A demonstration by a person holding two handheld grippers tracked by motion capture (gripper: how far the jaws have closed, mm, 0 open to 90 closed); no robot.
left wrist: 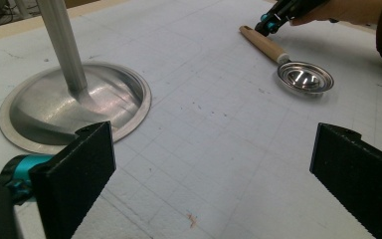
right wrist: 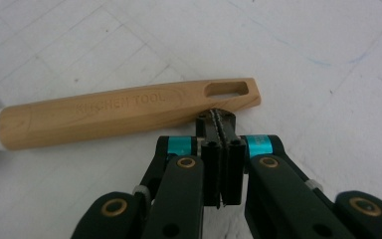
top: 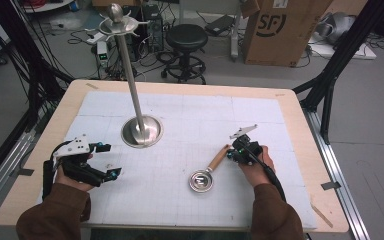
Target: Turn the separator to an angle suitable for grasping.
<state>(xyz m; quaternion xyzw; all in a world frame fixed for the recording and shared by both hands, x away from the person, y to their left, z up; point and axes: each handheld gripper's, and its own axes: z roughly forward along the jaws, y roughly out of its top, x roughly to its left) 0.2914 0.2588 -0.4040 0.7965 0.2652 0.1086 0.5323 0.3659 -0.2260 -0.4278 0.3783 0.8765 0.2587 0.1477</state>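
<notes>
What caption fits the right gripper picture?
Shut right gripper at the slotted end of a wooden handle lying on the white mat.

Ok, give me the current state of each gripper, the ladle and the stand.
Left gripper: open, nothing between its jaws.
Right gripper: shut, empty, tips beside the ladle's handle end.
Ladle: lying flat on the mat, bowl up.
Stand: upright, hooks bare.

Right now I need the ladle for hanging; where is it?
In the high view the ladle lies on the mat right of the stand, its wooden handle tip beside the shut right gripper.
</notes>
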